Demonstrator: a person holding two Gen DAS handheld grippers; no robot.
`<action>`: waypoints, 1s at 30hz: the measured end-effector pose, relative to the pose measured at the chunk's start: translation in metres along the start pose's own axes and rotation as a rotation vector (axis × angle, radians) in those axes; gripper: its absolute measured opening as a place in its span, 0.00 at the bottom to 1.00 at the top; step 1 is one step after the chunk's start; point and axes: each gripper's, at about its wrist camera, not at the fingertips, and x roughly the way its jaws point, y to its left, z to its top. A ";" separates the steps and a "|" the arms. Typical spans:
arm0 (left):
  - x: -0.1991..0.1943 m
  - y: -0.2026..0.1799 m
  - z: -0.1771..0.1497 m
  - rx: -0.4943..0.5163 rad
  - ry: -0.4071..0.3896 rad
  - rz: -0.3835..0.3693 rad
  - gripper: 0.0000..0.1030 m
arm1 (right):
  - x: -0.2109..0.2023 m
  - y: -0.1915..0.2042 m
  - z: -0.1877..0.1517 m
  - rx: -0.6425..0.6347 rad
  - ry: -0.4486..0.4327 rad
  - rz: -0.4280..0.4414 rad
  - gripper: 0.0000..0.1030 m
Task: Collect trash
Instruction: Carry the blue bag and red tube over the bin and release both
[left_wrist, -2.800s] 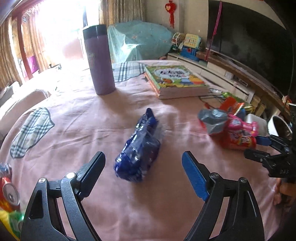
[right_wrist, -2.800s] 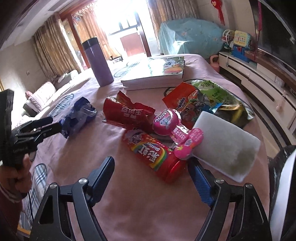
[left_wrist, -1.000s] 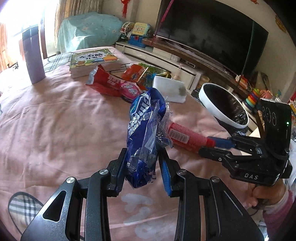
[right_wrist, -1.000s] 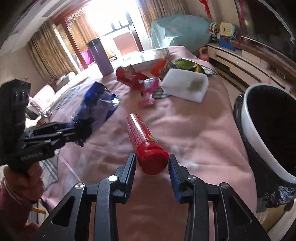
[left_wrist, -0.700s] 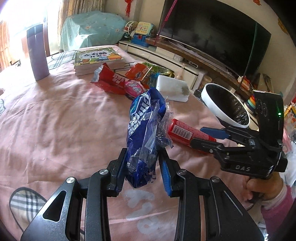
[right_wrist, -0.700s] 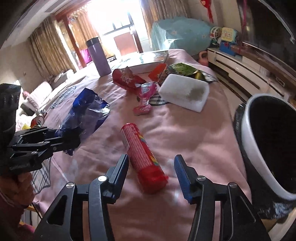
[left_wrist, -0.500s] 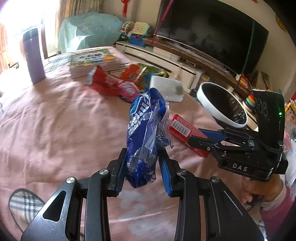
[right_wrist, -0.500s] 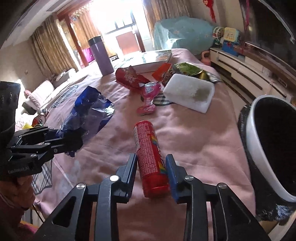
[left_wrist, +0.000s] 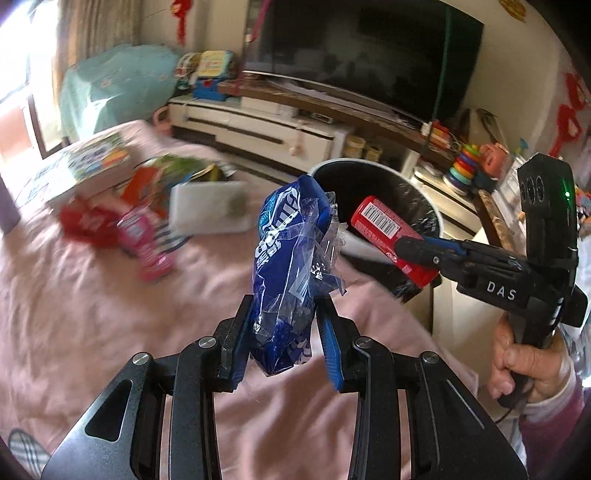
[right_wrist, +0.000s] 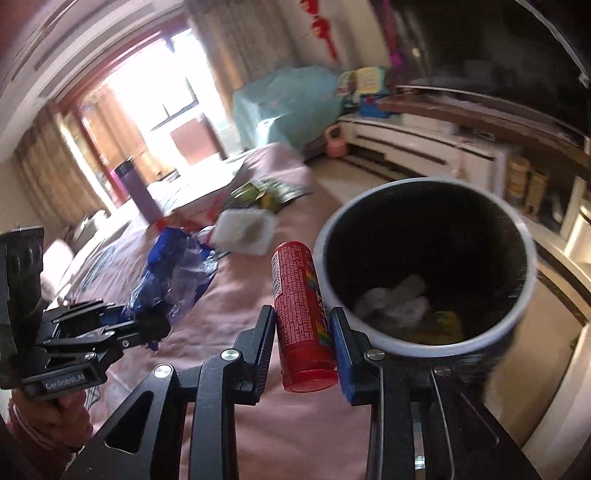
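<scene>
My left gripper (left_wrist: 284, 325) is shut on a crumpled blue snack wrapper (left_wrist: 288, 273) and holds it upright above the pink table. My right gripper (right_wrist: 303, 325) is shut on a red candy tube (right_wrist: 301, 314), lifted off the table beside the rim of the black-lined trash bin (right_wrist: 517, 302). In the left wrist view the tube (left_wrist: 384, 229) points at the bin (left_wrist: 428, 210), which stands just past the table edge. The bin holds crumpled white paper and some yellow scraps. The blue wrapper also shows at the left of the right wrist view (right_wrist: 173, 273).
On the pink tablecloth (left_wrist: 92, 314) lie a white sponge (left_wrist: 210, 210), a pink candy pack (left_wrist: 147, 247), red and orange wrappers (left_wrist: 88, 225) and a picture book (left_wrist: 85, 162). A TV stand (left_wrist: 295, 133) runs behind the bin. A purple tumbler (right_wrist: 138, 192) stands far back.
The right gripper closed on the red tube, lifted it off the table and carried it toward the bin. The left gripper kept the blue wrapper and swung toward the bin too.
</scene>
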 end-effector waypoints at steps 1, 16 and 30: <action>0.002 -0.006 0.004 0.011 0.000 -0.006 0.31 | -0.004 -0.007 0.002 0.014 -0.010 -0.011 0.30; 0.051 -0.058 0.057 0.116 0.054 -0.039 0.31 | -0.014 -0.065 0.030 0.106 -0.065 -0.094 0.30; 0.082 -0.073 0.079 0.140 0.091 -0.033 0.32 | -0.003 -0.094 0.047 0.132 -0.055 -0.125 0.30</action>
